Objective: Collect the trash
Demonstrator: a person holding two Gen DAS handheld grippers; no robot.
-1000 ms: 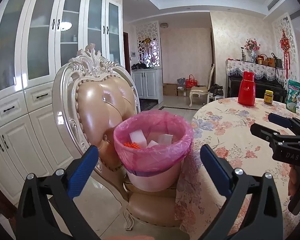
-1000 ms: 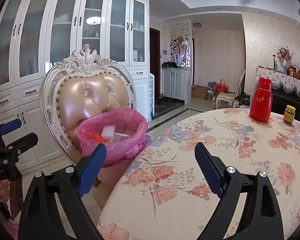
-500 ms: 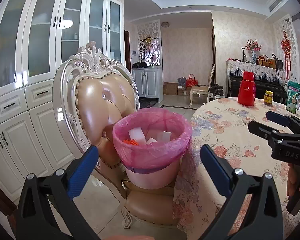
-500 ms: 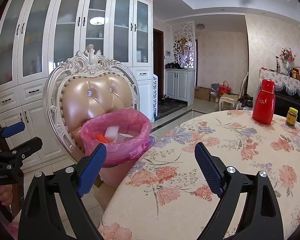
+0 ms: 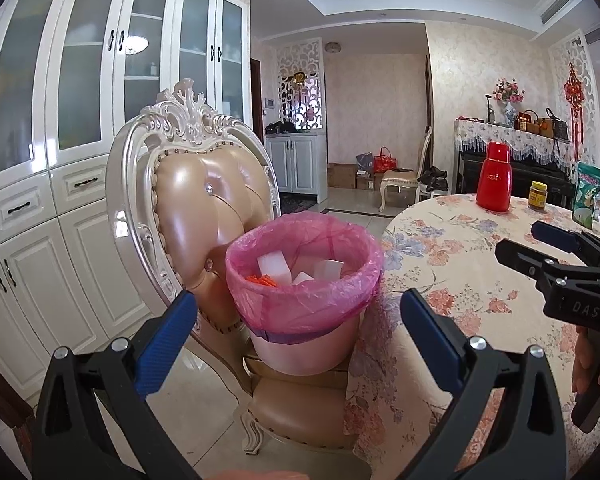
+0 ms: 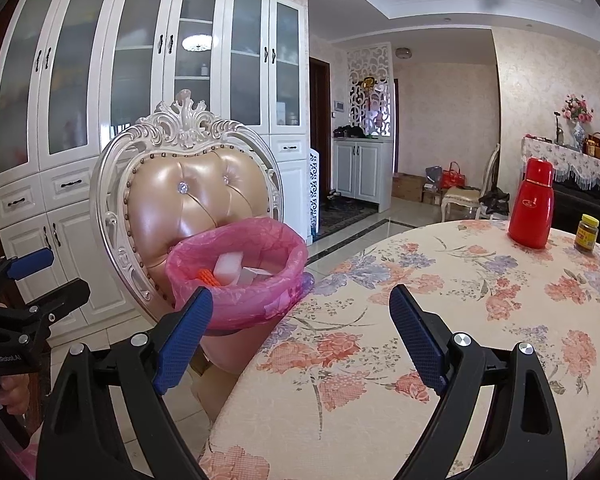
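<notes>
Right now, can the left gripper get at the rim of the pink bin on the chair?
Probably yes. The left gripper is open and empty, pointed straight at the pink bin on the chair, with nothing between them.

Thin crinkled pink plastic bag [image 5: 304,300] lines a smooth bin [image 5: 306,350]; glossy padded chair [image 5: 208,208] with pearly carved frame; matt floral cloth [image 6: 440,320] on table; glossy red flask [image 6: 531,208]; textured blue finger pads [image 6: 182,340]

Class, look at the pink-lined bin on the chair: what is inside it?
Inside the bin lie white foam-like blocks and a small orange piece. The pink liner and the rim cover whatever lies lower down.
</notes>
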